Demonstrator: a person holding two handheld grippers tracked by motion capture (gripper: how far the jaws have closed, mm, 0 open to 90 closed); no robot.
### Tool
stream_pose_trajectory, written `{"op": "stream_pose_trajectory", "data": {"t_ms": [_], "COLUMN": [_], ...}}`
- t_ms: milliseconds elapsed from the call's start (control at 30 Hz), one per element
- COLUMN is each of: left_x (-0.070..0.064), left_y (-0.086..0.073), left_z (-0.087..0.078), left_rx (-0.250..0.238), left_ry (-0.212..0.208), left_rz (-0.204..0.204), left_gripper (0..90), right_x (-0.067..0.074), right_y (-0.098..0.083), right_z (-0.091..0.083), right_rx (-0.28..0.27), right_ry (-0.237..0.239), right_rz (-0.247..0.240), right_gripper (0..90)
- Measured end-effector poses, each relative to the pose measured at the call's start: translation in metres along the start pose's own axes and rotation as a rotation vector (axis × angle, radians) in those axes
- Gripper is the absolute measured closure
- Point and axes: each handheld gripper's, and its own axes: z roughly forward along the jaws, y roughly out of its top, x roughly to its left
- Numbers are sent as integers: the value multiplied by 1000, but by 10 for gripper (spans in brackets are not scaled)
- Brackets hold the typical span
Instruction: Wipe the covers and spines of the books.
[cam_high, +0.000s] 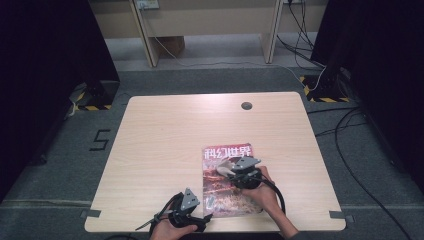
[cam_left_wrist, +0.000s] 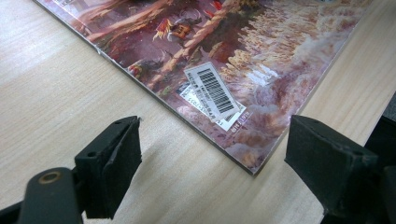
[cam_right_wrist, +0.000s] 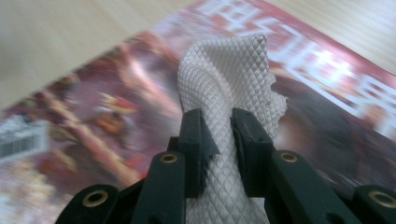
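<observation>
Pinching a white cloth (cam_right_wrist: 224, 93), the right hand-held gripper (cam_right_wrist: 219, 140) hovers mid-magazine (cam_right_wrist: 116, 93).

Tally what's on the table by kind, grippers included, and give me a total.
Magazine: 1
White cloth: 1
Grippers: 2, the left gripper open, the right gripper shut on the cloth
Total: 4

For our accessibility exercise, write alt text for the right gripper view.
The right tool pinches a white, diamond-textured cloth between its two black jaws, holding it over a reddish magazine cover with large white characters. Pale wooden table shows beyond the magazine; the background is blurred.
</observation>
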Motion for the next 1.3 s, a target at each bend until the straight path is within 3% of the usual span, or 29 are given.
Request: {"op": "stream_pose_trajectory", "data": {"t_ms": [233,433,567,700,833,967,1133,1300], "left_x": [0,0,0,0,0,1,2,3], "left_y": [0,0,0,0,0,0,0,0], "left_z": [0,0,0,0,0,1,2,1], "left_rx": [1,0,0,1,-1,1,4,0], "left_ry": [0,0,2,4,3,4,4,4], "left_rz": [1,2,2,2,2,3,2,-2], "left_gripper": [179,179,179,179,179,178,178,178], "right_x": [-31,-40,-34,-24,-28,-37,-26,-10], "right_y": [-16,-22,-22,-22,-22,-23,-20,-12], "right_z": [-15,-22,-22,-23,-23,-23,-20,-12], "right_rx": [3,12,17,23,19,9,13,5], "right_ry": [-97,-125,-128,-98,-94,-120,-108,-60], "right_rz": [61,92,68,40,59,97,71,45], "right_gripper": [746,747,734,731,743,742,727,726]}}
